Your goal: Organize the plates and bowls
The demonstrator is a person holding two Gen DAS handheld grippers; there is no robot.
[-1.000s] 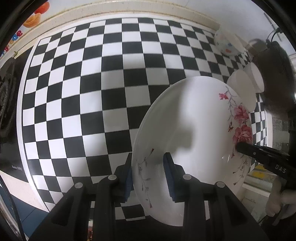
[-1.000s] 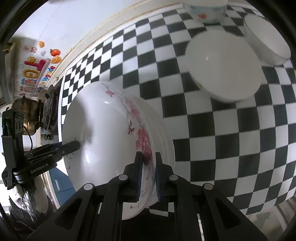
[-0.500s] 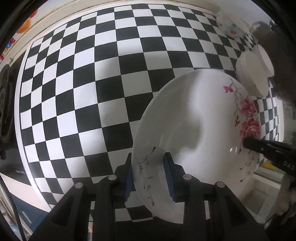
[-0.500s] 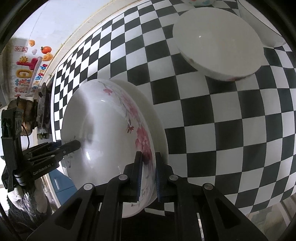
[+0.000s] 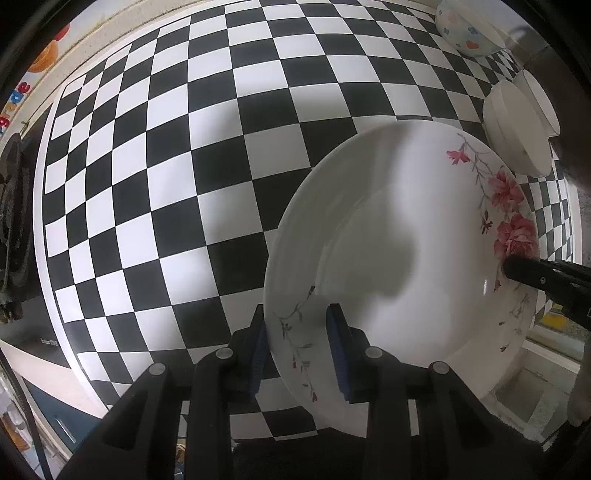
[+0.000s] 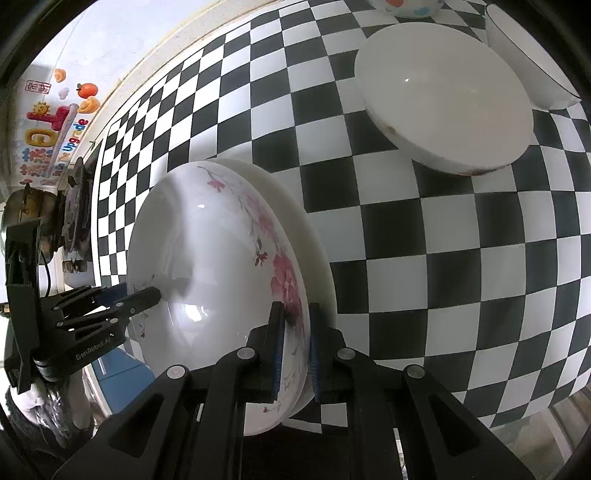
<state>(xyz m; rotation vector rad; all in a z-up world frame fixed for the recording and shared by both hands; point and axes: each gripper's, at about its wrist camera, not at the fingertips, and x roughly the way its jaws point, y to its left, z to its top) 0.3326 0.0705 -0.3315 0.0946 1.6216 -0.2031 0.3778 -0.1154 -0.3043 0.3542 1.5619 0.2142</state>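
A large white plate with pink flowers is held above the checkered counter by both grippers. My left gripper is shut on its near rim in the left wrist view. My right gripper is shut on the opposite rim of the same plate; its black fingers show at the right in the left wrist view. A plain white plate lies on the counter beyond, with a white bowl at its right.
A patterned bowl stands at the far right corner of the counter. A stove borders the counter's left edge. A wall with colourful stickers runs along the back. The counter's front edge lies below the held plate.
Both grippers and the flowered plate have moved forward and lower over the counter. The white plate and bowls look closer. The grips have not changed.
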